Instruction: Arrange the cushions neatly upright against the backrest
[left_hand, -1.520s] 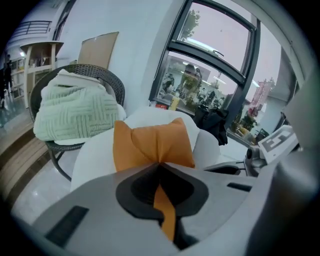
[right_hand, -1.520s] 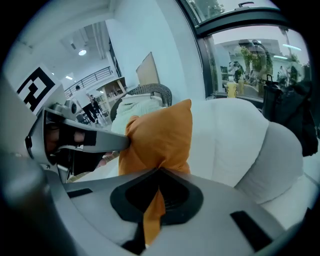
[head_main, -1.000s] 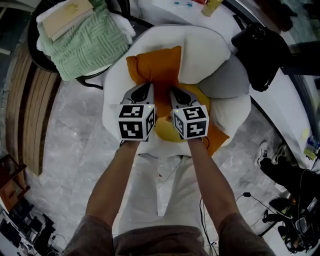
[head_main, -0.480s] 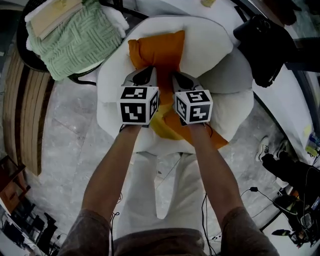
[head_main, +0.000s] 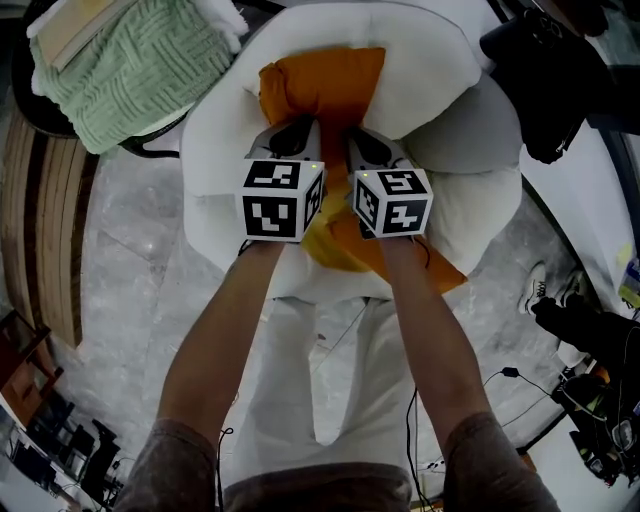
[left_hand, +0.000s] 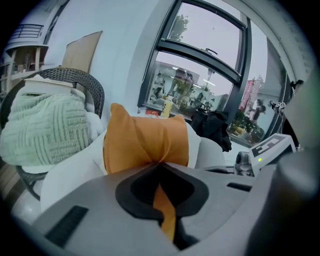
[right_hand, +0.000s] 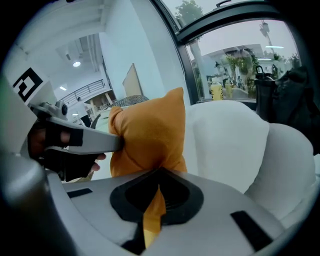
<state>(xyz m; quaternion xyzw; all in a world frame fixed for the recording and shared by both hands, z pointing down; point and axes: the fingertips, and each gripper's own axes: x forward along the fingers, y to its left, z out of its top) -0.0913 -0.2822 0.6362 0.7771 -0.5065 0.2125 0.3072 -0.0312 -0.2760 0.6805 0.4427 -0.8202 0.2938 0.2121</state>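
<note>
An orange cushion stands upright against the backrest of the white armchair. My left gripper is shut on the cushion's lower left edge, and my right gripper is shut on its lower right edge. In the left gripper view, orange fabric is pinched in the left gripper. The right gripper view shows the orange cushion bunched in the right gripper. A yellow cushion and a second orange cushion lie on the seat under my hands. A grey cushion leans at the right.
A green knitted blanket with a book lies on a dark wicker chair to the left. A black bag sits on the white surface at the right. Cables and shoes lie on the marble floor at the lower right.
Both grippers have sunk with the orange cushion toward the seat, close to the backrest. Less of the yellow cushion shows beneath them. Both grips have stayed the same.
</note>
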